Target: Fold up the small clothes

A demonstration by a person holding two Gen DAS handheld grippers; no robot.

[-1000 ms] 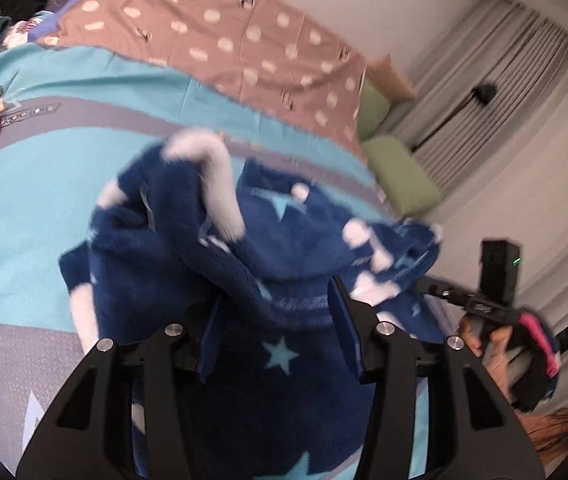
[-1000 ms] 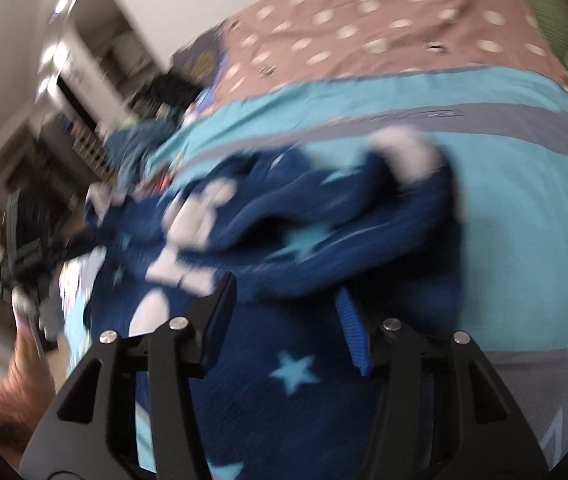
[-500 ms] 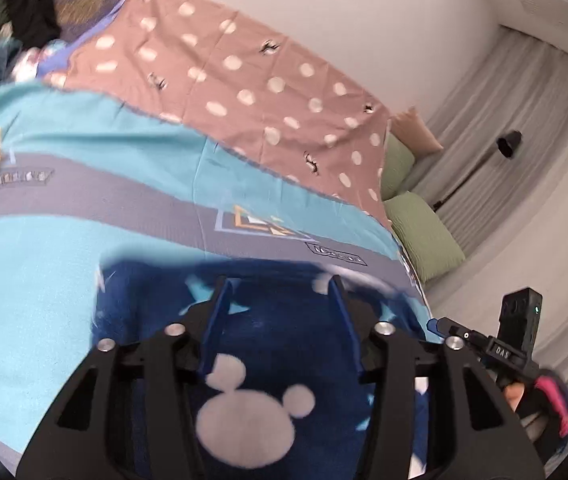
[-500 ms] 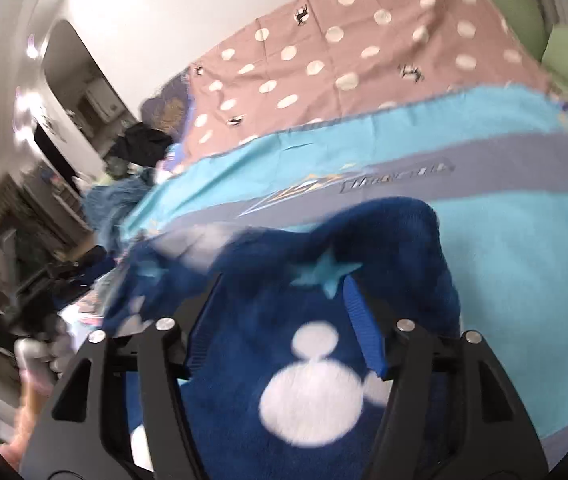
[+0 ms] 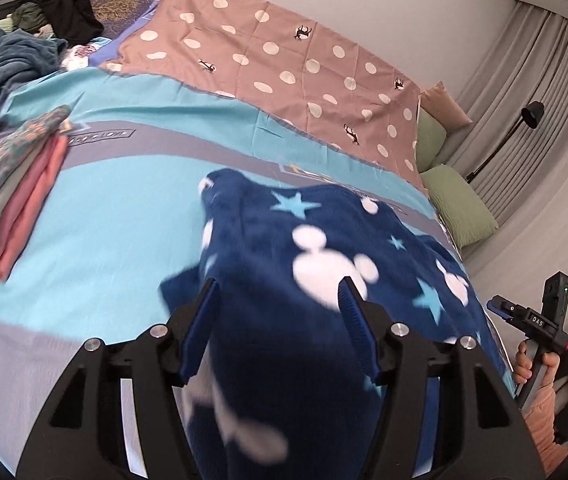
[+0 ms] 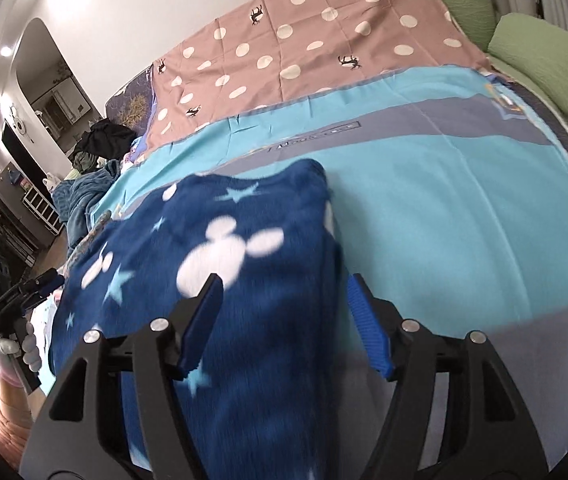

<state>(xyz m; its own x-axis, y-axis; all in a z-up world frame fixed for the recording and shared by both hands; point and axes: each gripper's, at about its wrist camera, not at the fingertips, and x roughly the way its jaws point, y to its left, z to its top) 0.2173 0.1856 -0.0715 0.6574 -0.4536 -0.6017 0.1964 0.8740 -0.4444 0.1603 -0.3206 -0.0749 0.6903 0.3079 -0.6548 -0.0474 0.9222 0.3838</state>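
Observation:
A dark blue fleece garment (image 5: pixel 323 248) with white mouse heads and light blue stars lies spread on the turquoise and grey bedsheet (image 5: pixel 124 200); it also shows in the right wrist view (image 6: pixel 224 240). My left gripper (image 5: pixel 278 292) has its jaws wide apart, with the fleece's near edge passing between them. My right gripper (image 6: pixel 284 288) also has its jaws wide apart over the garment's near right edge. Whether either grips the cloth deeper in, I cannot see. The right gripper also shows at the right of the left wrist view (image 5: pixel 531 320).
A stack of folded clothes (image 5: pixel 8 184) lies at the left of the bed. A heap of unfolded clothes (image 5: pixel 16 52) sits at the far left corner. A pink polka-dot sheet (image 5: pixel 276 56) covers the far side. Green pillows (image 5: pixel 459 204) lie at the right.
The bunched garment has been flung out and laid flat on the sheet. Both grippers have pulled back toward the near edge of the bed.

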